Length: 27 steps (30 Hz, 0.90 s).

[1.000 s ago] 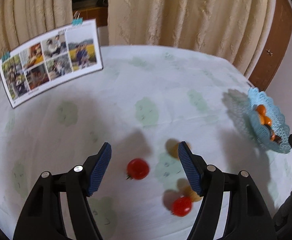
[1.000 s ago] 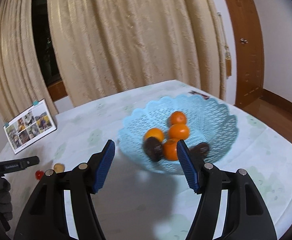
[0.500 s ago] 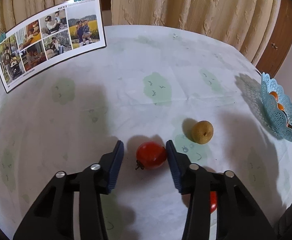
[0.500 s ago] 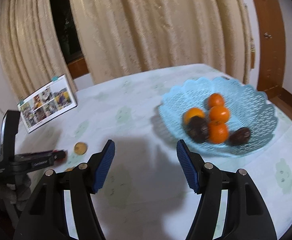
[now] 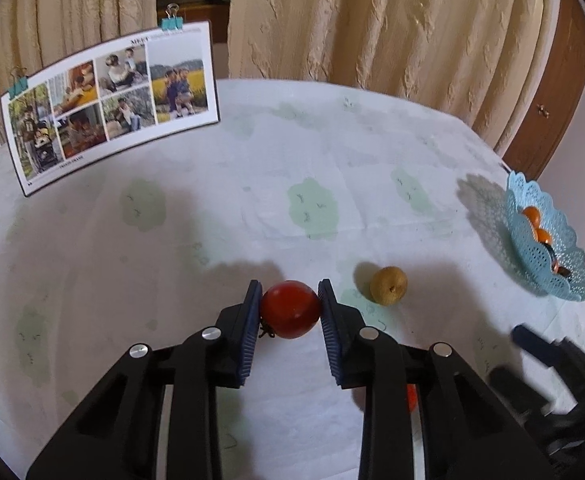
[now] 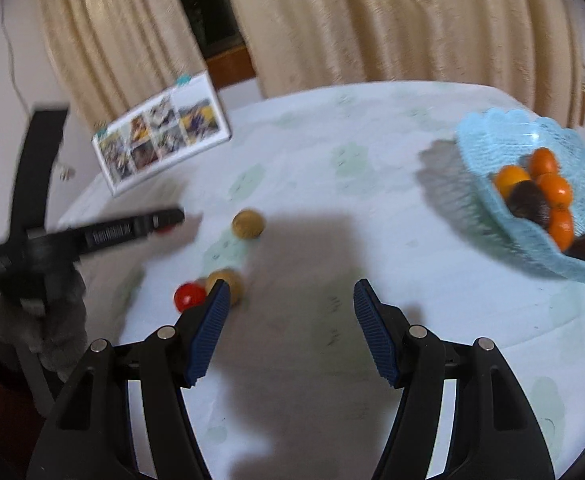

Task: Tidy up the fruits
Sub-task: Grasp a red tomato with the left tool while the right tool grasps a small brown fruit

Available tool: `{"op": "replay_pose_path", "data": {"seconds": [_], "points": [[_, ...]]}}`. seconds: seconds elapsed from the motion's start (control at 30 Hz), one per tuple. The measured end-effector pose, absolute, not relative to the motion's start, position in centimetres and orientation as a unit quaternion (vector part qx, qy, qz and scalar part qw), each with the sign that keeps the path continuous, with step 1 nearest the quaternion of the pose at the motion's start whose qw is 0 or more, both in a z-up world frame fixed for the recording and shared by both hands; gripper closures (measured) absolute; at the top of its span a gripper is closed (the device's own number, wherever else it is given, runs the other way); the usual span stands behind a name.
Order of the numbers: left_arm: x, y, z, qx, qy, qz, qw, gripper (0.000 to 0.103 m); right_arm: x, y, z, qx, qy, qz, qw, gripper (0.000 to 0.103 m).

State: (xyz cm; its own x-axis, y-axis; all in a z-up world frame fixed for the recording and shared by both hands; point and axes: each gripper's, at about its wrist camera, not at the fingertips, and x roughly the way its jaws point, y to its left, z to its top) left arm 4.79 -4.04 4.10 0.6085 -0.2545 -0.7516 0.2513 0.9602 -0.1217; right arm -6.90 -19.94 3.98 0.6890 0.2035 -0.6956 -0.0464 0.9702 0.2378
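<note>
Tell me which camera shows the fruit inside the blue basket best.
The right wrist view. It looks into the blue basket from above its rim, so the oranges and dark fruits inside can be told apart. The left wrist view shows the basket edge-on at the far right; only slivers of orange peek over its wall.
</note>
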Motion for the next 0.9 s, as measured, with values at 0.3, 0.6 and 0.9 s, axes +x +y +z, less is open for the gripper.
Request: {"op": "replay_pose_path", "data": {"seconds": [0.3, 0.6, 0.9], "points": [[4.4, -3.2, 5.4, -0.016, 0.405, -0.143, 0.903, 0.074, -5.2, -15.2, 2.7, -0.005, 0.43, 0.094, 0.898, 0.037], [4.2, -2.5, 5.7, -0.025, 0.402, -0.141, 0.904, 0.074, -3.0, -13.3, 2.2, -0.035, 0.441, 0.112, 0.89, 0.063], [4.6, -2.7, 5.0, -0.024, 0.411, -0.139, 0.901, 0.074, -3.9, -15.4, 3.7, 0.008, 0.418, 0.099, 0.903, 0.077]]}}
